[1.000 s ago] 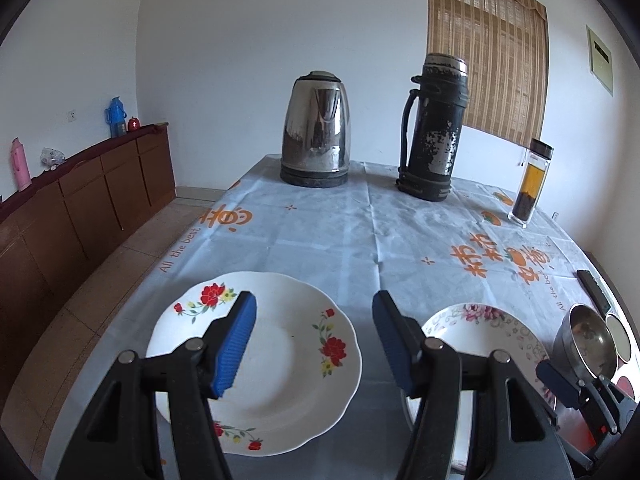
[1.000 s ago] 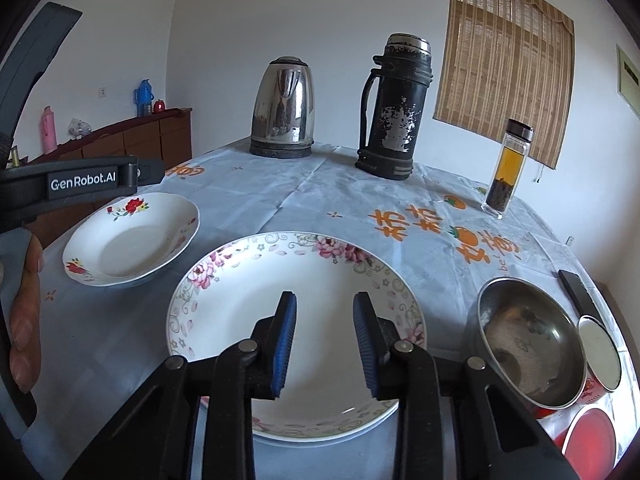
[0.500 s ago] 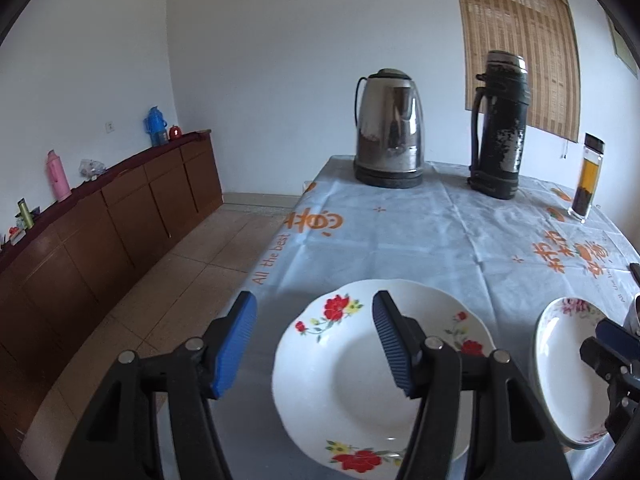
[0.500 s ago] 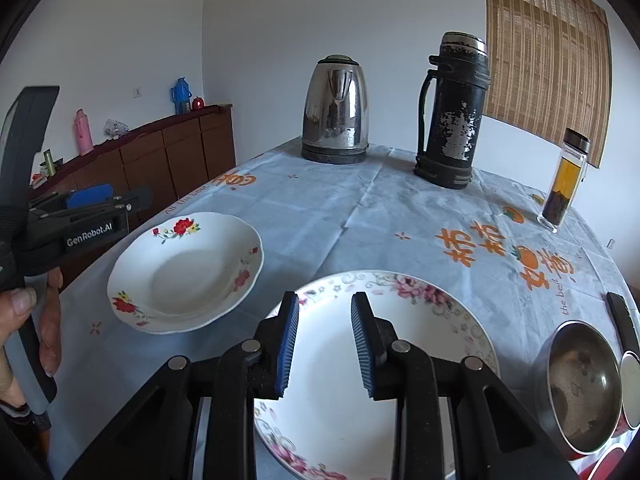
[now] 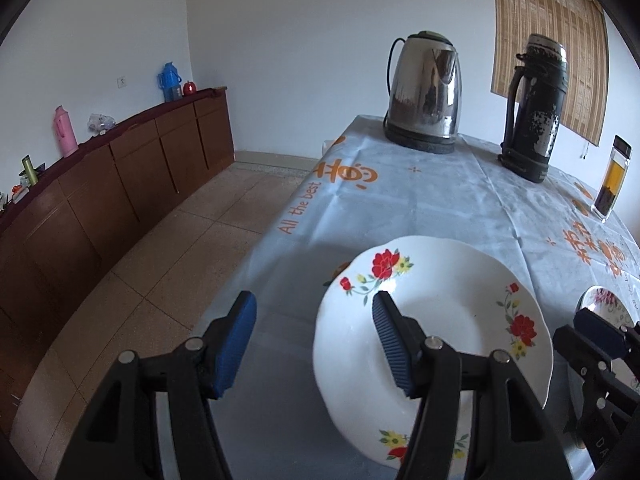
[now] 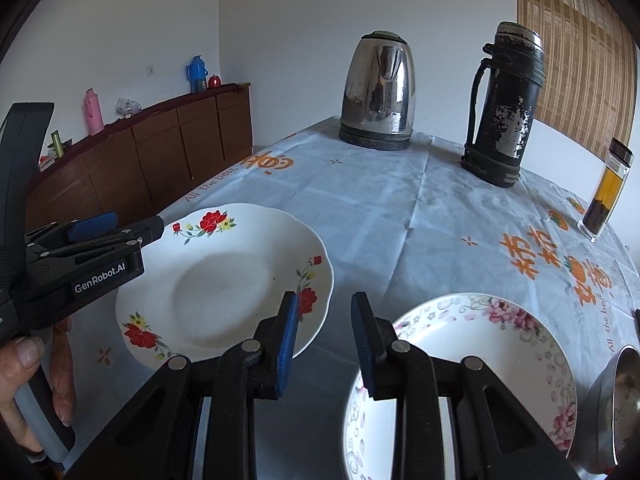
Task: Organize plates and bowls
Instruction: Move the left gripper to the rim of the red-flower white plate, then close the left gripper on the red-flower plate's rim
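A white plate with red flowers (image 5: 452, 320) lies near the left edge of the table (image 5: 420, 200). My left gripper (image 5: 314, 320) stands open over the plate's left rim, with the right finger above the plate and the left finger beyond it. In the right wrist view the same red-flower plate (image 6: 224, 288) sits left of a larger plate with pink flowers (image 6: 480, 356). My right gripper (image 6: 325, 316) hovers above the gap between them, jaws a narrow way apart with nothing in them. The left gripper (image 6: 136, 226) shows there at the plate's left, held by a hand (image 6: 28, 356). A steel bowl (image 6: 616, 400) is at the far right.
A steel kettle (image 6: 378, 92), a black thermos (image 6: 506, 108) and a tea bottle (image 6: 606, 192) stand at the table's far side. The left table edge drops to a tiled floor (image 5: 160, 260). A brown sideboard (image 5: 100, 188) runs along the left wall.
Both grippers have moved left. The left one went from over the red-flower plate's middle to its left rim. The right one left the pink-flower plate for the gap between the plates.
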{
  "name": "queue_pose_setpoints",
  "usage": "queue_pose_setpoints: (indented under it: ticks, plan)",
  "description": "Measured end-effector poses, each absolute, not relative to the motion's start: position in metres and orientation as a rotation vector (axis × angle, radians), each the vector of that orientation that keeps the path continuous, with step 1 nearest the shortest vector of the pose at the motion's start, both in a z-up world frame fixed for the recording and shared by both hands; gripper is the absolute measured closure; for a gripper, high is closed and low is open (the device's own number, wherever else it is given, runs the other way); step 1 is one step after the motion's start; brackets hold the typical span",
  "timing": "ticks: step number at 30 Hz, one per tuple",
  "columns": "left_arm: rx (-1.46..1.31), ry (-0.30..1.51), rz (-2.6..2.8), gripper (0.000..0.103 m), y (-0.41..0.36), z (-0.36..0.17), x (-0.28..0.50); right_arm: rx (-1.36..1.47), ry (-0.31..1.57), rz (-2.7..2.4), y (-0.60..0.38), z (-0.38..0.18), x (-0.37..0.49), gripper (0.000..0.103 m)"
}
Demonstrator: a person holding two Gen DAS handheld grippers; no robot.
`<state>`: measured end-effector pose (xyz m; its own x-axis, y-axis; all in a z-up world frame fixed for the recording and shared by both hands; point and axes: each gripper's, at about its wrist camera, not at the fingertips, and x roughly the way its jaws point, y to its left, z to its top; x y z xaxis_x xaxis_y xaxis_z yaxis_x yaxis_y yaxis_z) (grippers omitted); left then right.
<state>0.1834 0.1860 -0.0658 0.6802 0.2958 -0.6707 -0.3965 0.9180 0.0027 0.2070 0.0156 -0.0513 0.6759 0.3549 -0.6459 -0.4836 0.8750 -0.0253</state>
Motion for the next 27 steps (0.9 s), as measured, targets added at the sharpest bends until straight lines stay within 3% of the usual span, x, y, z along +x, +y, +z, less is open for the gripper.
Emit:
queue_pose_setpoints:
  ticks: [6,14,27]
  plan:
    - [-0.194,0.755,0.385,0.045,0.193,-0.073,0.185,-0.273,0.733,0.452,0.032,-0.062,0.212,0.078]
    - [-0.214,0.813,0.342,0.064,0.192,-0.084,0.193,-0.353,0.745,0.421,0.045,-0.071,0.219,0.078]
    - [-0.196,0.82,0.338,0.065,0.189,-0.087,0.198,-0.325,0.775,0.461,0.041,-0.07,0.227,0.076]
